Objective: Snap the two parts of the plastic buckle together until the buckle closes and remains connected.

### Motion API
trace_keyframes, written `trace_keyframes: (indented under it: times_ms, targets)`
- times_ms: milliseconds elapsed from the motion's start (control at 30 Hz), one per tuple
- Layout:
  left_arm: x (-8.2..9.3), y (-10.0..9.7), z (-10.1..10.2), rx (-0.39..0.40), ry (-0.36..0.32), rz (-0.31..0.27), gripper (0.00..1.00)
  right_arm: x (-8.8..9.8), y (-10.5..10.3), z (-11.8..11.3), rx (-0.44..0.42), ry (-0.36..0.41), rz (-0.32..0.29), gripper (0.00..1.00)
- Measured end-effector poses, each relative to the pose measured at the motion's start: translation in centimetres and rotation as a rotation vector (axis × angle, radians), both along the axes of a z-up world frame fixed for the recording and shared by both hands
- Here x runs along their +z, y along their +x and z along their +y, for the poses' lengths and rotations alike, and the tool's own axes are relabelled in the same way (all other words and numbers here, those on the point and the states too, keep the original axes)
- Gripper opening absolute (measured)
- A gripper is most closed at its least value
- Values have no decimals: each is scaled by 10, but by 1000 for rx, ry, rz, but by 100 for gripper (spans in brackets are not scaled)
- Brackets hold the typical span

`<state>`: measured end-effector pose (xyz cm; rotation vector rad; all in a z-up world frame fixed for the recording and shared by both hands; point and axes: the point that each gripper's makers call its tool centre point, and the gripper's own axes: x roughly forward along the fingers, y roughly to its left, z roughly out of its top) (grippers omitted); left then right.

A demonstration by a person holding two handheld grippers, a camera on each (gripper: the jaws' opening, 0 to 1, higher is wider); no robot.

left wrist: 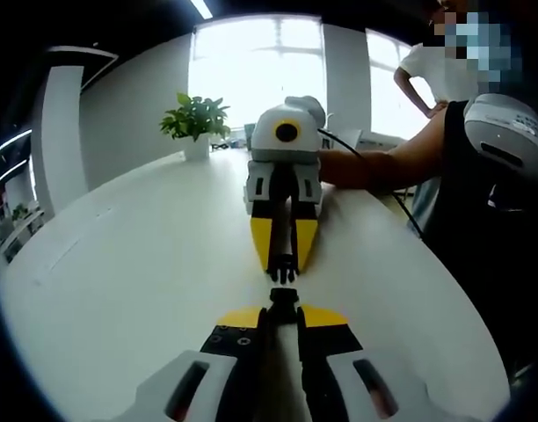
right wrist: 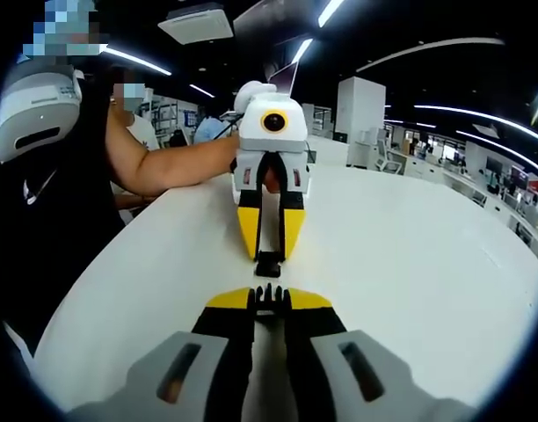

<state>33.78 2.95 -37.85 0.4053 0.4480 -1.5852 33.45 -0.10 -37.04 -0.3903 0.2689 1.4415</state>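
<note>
Right, we're nose to nose over the white table: the left gripper is clamped on one black buckle half, which sticks out just past its jaw tips, and straight ahead the right gripper is clamped on the other buckle half. In the right gripper view the pronged half sits at our right gripper tips, facing the socket half held by the left gripper. The halves look just apart, not yet engaged; at this size we can't tell whether the prongs have reached the socket mouth. Risk from here: any roll or sideways offset between our hands and the prongs jam on the socket edge. Pushing harder then could twist a half in the jaws or pop it out onto the table.
</note>
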Motion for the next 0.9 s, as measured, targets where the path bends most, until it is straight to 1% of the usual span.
trace_keyframes:
  times_ms: [300,433,567,900]
  targets:
    - [1,0,2,0,-3,1,12,0,-2,0,4,-1,2,11]
    - [1,-1,3,1,-6,4,12,2,-2,-1,6,10,-1,15]
    - [1,0,3,-2,-11,4,12,-1,-1,-3,4,-7,-5,13]
    - [1,-4,-1,-14,-23,3,11,-1,-2,-5,6,-6,8,11]
